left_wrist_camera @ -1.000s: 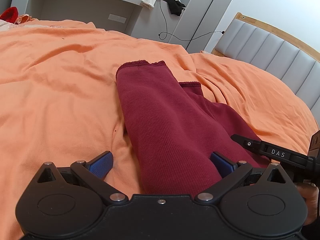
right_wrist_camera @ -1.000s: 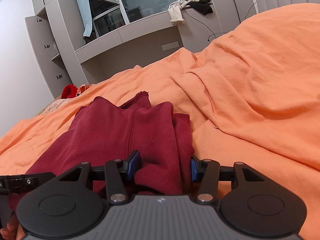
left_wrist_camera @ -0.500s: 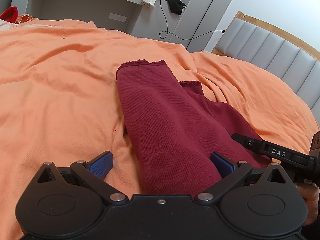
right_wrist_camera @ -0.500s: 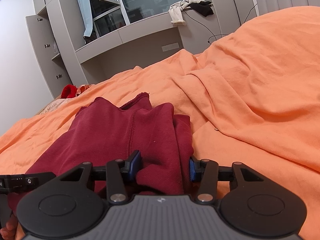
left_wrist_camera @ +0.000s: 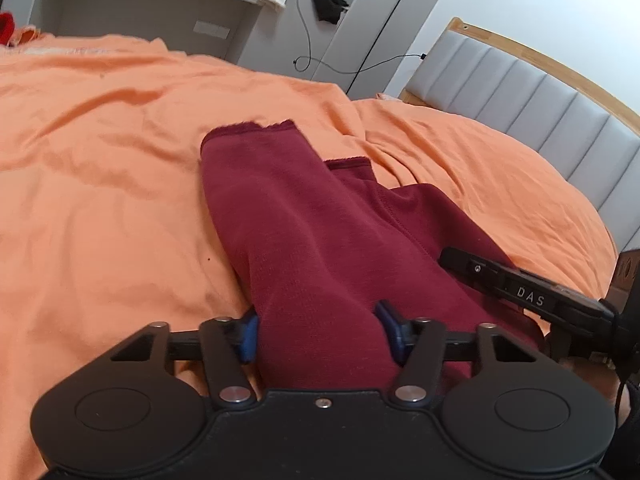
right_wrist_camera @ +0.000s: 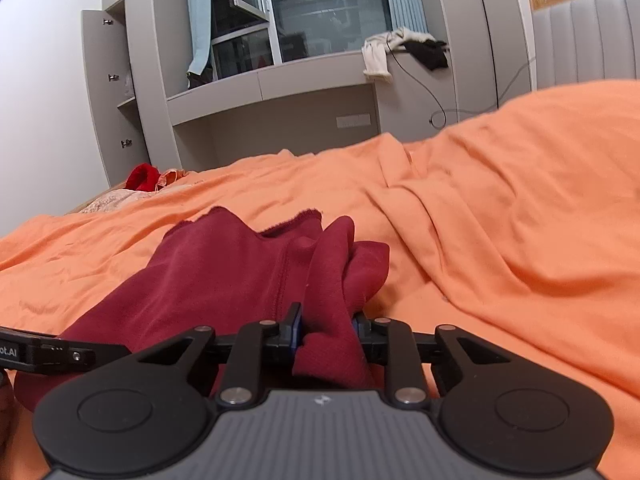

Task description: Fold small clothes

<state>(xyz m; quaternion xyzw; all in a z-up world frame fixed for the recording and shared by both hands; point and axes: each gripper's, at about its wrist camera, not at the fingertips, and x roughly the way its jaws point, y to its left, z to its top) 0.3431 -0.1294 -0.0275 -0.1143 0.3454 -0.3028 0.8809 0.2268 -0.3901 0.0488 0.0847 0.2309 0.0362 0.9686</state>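
Both grippers are closing on the near edge of one maroon garment [left_wrist_camera: 304, 240] lying on the orange bedcover [left_wrist_camera: 100, 200], likely to lift it for a fold. The left gripper [left_wrist_camera: 320, 334] pinches one bunch, the right gripper [right_wrist_camera: 326, 330] another. Beyond the garment stands one headboard [left_wrist_camera: 540, 92].

My left gripper's [left_wrist_camera: 318, 330] body hides the maroon garment's [left_wrist_camera: 304, 232] near end. My right gripper [right_wrist_camera: 326, 326] covers its near end likewise. The headboard [left_wrist_camera: 540, 92] runs off the frame's right edge. Clothes on the ledge [right_wrist_camera: 400, 48] are too small to identify.
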